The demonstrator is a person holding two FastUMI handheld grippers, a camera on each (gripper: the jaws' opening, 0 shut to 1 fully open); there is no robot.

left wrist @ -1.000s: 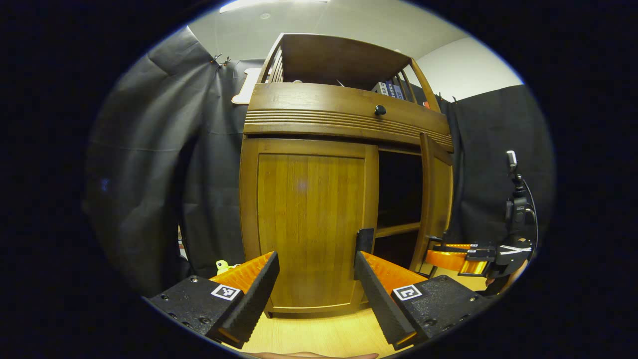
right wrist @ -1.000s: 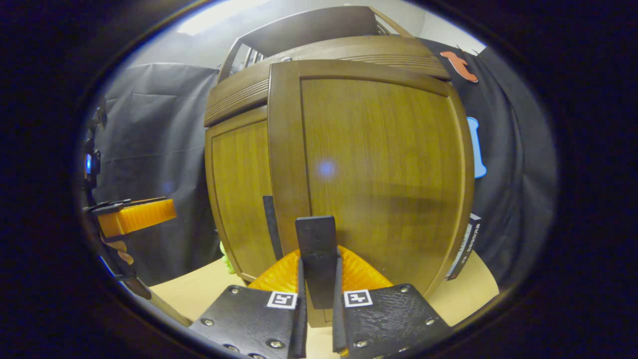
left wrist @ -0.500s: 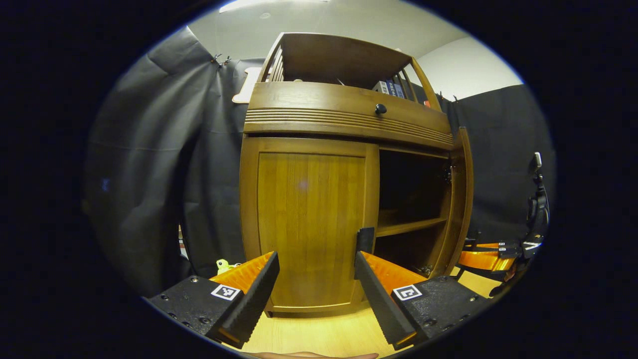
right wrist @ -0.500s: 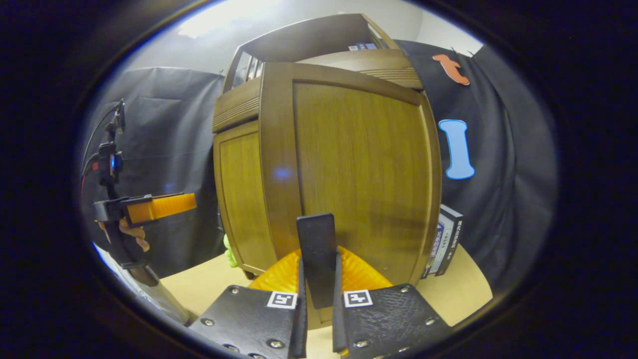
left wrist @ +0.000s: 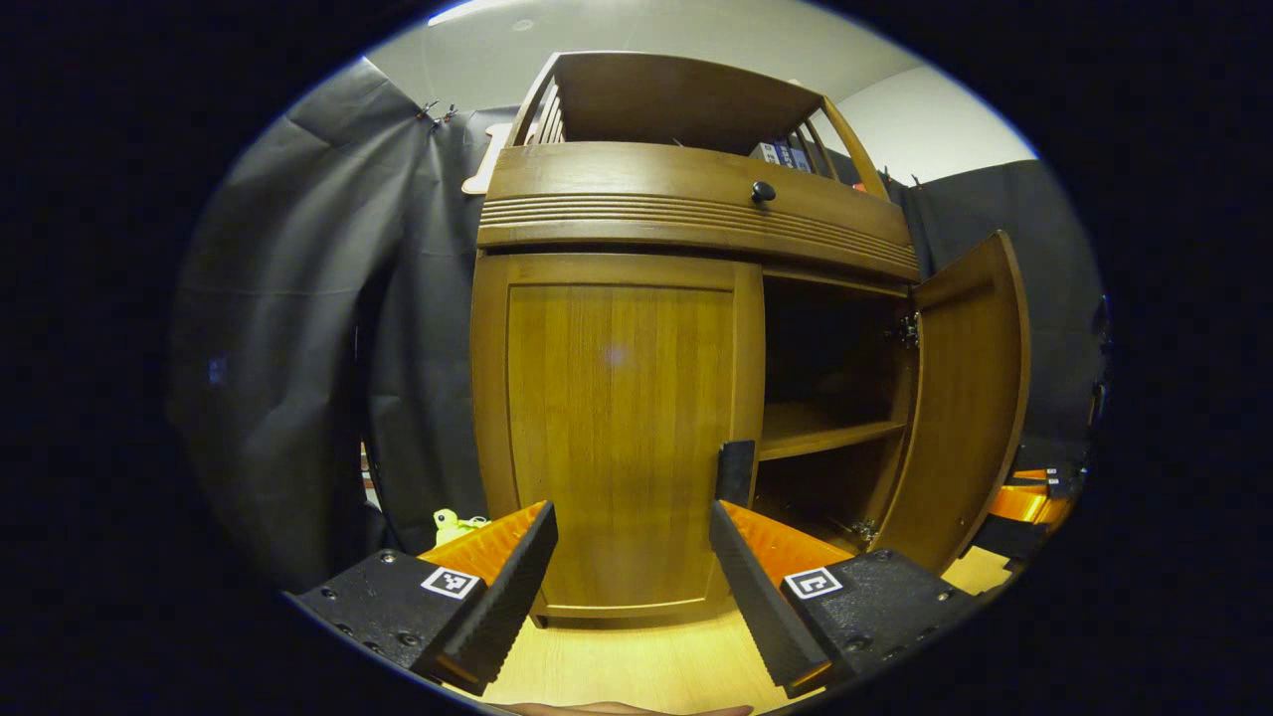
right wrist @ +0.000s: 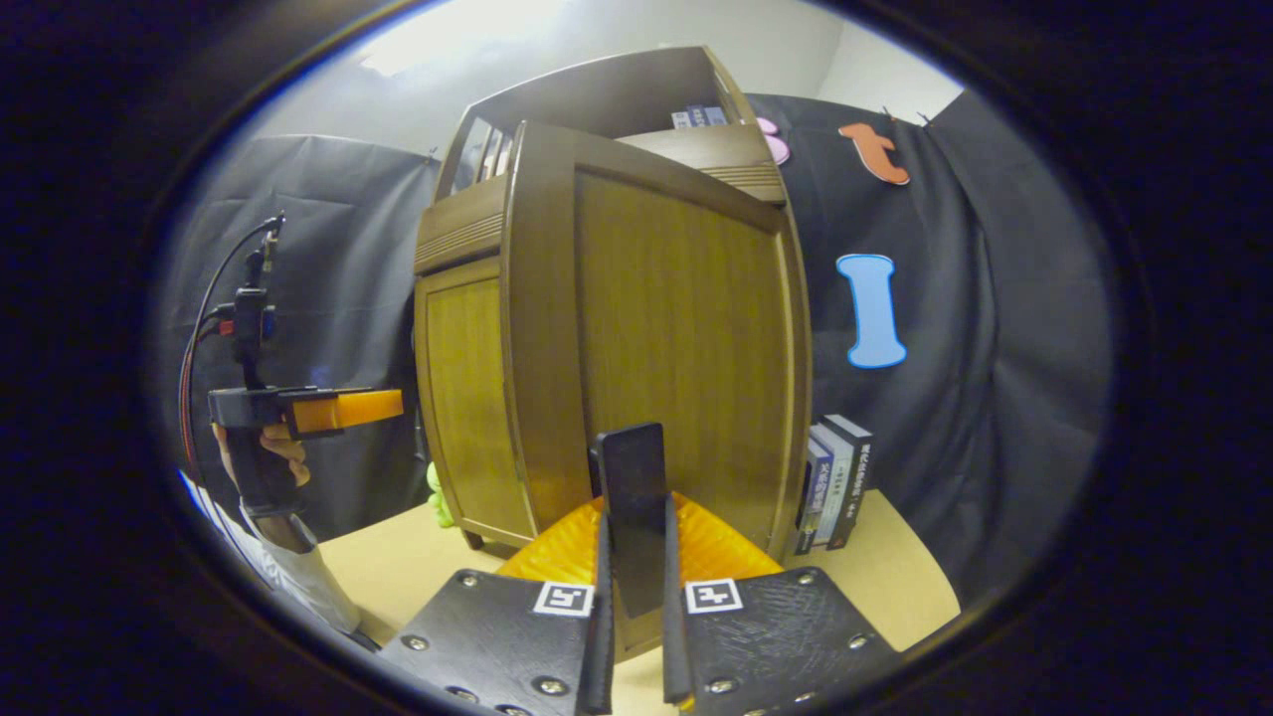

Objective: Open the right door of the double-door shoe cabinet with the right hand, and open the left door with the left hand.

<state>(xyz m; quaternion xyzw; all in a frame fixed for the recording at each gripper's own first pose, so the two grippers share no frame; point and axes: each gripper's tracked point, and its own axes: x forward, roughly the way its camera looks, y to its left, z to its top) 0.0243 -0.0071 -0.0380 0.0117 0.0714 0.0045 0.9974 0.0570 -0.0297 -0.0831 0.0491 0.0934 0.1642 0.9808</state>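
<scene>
Left tongs spread wide, holding nothing, facing the shut left door, a tall upright panel. Black handle at its right edge. Right door swung out, edge toward the viewer. Right tongs clamped narrow on right door's handle. Cabinet stands on bench.

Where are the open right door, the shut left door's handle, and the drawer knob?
right door [left wrist: 970, 398]: left gripper view, on its inner face.
left door handle [left wrist: 736, 470]: left gripper view, on the dark upright tab.
drawer knob [left wrist: 762, 190]: left gripper view, on the round dark knob.
</scene>
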